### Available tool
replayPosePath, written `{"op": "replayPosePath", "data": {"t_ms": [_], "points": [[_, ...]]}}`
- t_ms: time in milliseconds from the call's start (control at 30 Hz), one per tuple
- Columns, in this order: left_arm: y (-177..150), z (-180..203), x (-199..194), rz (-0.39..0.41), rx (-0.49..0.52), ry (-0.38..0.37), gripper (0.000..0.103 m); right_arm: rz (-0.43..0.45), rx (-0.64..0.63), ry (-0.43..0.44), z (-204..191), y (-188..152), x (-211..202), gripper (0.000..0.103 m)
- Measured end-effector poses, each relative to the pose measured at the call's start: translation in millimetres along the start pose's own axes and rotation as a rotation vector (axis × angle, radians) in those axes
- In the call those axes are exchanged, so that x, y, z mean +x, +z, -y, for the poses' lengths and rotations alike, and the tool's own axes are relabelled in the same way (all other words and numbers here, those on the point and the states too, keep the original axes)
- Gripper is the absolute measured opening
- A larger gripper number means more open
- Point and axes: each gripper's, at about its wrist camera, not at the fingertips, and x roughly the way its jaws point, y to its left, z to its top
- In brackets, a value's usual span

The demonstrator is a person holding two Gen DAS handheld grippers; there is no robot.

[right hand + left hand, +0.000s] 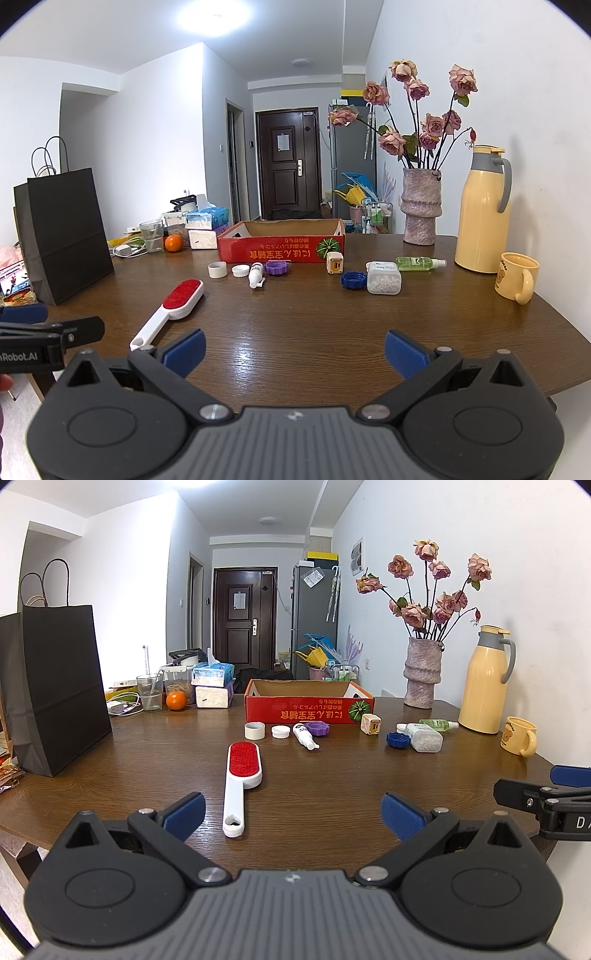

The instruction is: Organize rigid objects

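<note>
While both sets of tongs hung spread wide and empty over the near edge of the surface [332,768], the left tongs [293,814] sat nearest the lint brush [242,775], its handle pointing back at them, probably the first pick. The right tongs [294,352] faced bare wood. Caps and bottles lay just before the red box [308,707], likely their destination.
</note>
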Motion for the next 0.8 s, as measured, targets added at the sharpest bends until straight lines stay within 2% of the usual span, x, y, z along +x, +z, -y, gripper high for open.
{"op": "replayPosePath", "data": {"t_ms": [800], "points": [[-0.3, -0.1, -0.4, 0.001, 0.0, 0.0, 0.103, 0.001, -0.001, -0.002, -1.0, 0.4, -0.6, 0.103]]}}
